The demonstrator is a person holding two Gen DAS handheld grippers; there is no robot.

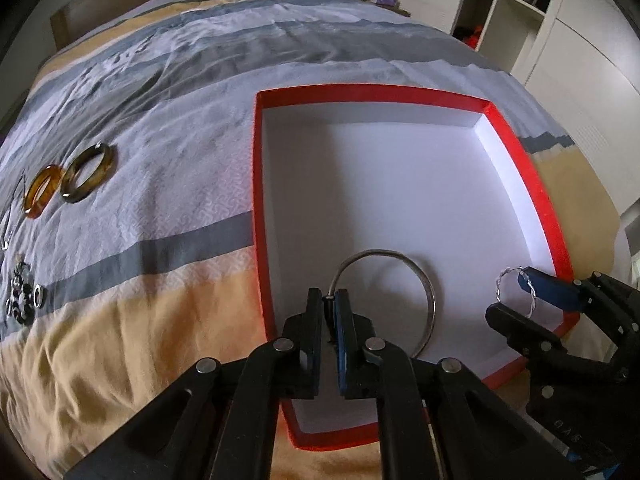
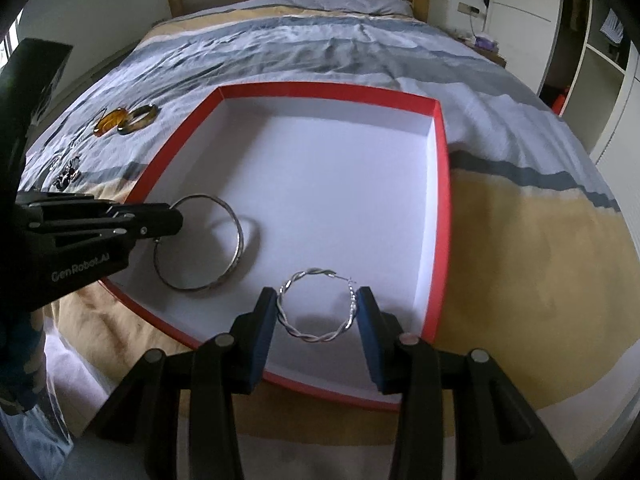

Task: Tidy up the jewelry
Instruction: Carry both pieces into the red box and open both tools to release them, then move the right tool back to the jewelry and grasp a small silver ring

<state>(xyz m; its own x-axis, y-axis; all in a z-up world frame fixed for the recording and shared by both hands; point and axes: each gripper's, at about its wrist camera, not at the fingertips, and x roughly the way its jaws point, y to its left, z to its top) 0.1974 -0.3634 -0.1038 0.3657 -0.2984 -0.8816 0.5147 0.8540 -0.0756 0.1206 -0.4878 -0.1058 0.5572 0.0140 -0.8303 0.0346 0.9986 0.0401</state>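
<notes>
A red box point(image 1: 532, 184) with a white inside lies on the bed; it also shows in the right wrist view point(image 2: 442, 200). My left gripper point(image 1: 329, 298) is shut on a thin silver bangle point(image 1: 424, 276), held just above the box floor at its near left; the bangle also shows in the right wrist view point(image 2: 236, 256). My right gripper point(image 2: 316, 304) is shut on a twisted silver hoop point(image 2: 316, 336), gripped across its width over the box's near right part. The hoop shows in the left wrist view point(image 1: 504, 284) too.
Two amber and brown bangles point(image 1: 68, 184) lie on the striped bedspread left of the box. A beaded piece with small rings point(image 1: 24, 296) and a thin chain point(image 1: 8, 220) lie further left. A wardrobe point(image 1: 580, 40) stands to the right.
</notes>
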